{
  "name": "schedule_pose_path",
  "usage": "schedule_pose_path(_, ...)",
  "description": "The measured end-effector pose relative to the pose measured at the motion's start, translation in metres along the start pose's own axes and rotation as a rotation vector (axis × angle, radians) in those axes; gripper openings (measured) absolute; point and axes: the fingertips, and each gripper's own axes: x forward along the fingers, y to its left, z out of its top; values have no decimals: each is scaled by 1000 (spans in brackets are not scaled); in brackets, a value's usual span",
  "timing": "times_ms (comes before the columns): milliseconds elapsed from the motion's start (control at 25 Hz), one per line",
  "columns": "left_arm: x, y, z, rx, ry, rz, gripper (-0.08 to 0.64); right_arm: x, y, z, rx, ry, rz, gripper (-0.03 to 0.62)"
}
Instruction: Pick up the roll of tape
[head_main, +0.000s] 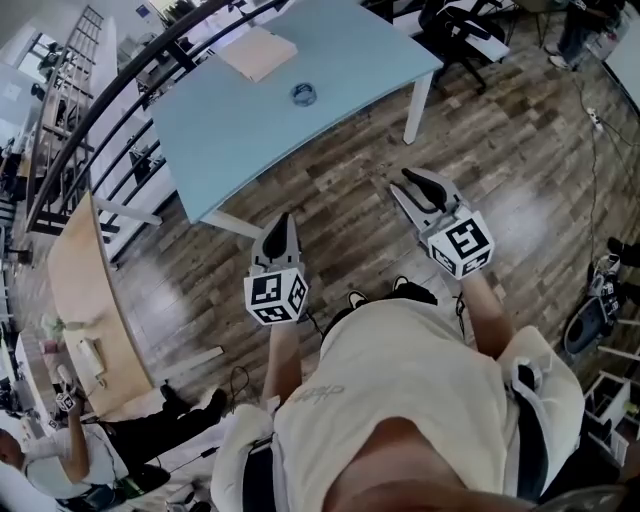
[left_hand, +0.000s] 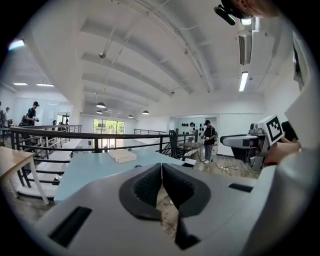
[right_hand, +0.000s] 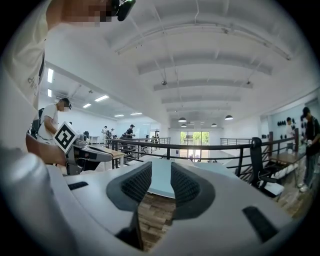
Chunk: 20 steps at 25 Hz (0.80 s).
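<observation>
Floor: wood planks (head_main: 340, 180) lay under us, with a pale blue table (head_main: 220, 130) ahead.
Left gripper (head_main: 287, 220): we held its jaws pressed together, empty, short of the table.
Roll of tape (head_main: 304, 94): it lay on the table, well apart from both grippers.
Right gripper (head_main: 400, 181): its jaws were spread, empty.
Progress: we judged nothing done; reaching, gripping and lifting remained.

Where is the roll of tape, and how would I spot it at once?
Find the big light-blue table standing on the wooden floor. Near the middle of its top lies the roll of tape. It is a small dark ring, unlike the flat tan box beyond it.
</observation>
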Motion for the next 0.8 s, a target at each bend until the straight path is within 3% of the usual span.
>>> schedule_pose_path(440,-7,28,-22,-28,33,-28,21,12,28,-17,9,56,-27,126)
schedule_pose_path(800,40,36,-28,-33,57,-16,21,50,-4,-23,17,50,2,126)
